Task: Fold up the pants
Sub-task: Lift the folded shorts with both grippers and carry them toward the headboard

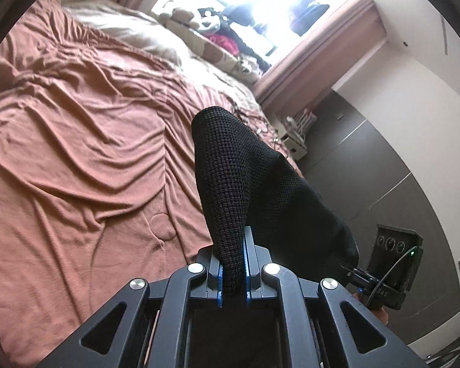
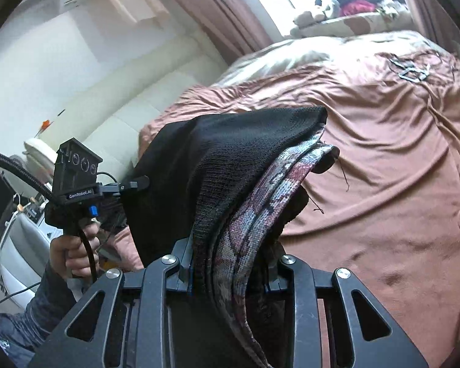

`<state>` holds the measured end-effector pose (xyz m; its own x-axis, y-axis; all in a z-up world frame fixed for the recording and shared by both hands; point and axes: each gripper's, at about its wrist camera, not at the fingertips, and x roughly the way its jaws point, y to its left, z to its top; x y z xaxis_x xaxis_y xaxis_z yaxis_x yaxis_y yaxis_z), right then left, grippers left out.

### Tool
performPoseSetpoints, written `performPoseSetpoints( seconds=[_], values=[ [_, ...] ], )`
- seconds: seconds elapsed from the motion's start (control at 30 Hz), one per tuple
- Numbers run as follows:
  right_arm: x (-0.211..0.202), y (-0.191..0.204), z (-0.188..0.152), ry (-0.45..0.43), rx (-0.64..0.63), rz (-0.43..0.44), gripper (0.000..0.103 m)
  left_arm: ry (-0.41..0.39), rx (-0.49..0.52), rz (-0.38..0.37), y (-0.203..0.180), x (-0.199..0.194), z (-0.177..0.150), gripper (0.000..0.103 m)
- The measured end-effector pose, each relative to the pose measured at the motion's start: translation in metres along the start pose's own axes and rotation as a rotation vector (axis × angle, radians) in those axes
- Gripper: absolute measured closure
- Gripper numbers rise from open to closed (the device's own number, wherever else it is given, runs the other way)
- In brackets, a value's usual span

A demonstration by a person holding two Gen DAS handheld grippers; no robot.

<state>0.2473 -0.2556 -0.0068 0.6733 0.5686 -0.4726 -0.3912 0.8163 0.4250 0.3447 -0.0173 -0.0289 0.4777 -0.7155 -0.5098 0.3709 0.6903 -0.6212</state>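
Above the wrinkled brown bed we hold the black pants: left gripper and right gripper both clenched on the fabric.

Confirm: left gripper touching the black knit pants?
Touching. The left wrist view shows the left gripper with its blue-padded fingers closed on a fold of the black knit pants, fabric pinched between them.

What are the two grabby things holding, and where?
Both hold the black pants: the left hand-held gripper pinches a plain edge, the right hand-held gripper a bunch including the patterned band.
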Motion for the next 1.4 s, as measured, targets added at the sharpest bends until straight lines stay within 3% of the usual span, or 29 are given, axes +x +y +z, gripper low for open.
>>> performPoseSetpoints(
  seconds=[0.53, 0.97, 1.4],
  values=[
    [-0.024, 0.065, -0.014, -0.025, -0.069, 0.001, 0.076, -0.109, 0.028, 0.006, -0.023, -0.091, -0.024, 0.093],
    [-0.071, 0.120, -0.035, -0.096, -0.153, 0.025, 0.076, -0.217, 0.106, -0.004, -0.073, -0.188, -0.057, 0.093],
    [-0.098, 0.165, -0.044, -0.134, -0.276, 0.097, 0.077, -0.356, 0.148, 0.042, -0.112, -0.289, -0.079, 0.094]
  ],
)
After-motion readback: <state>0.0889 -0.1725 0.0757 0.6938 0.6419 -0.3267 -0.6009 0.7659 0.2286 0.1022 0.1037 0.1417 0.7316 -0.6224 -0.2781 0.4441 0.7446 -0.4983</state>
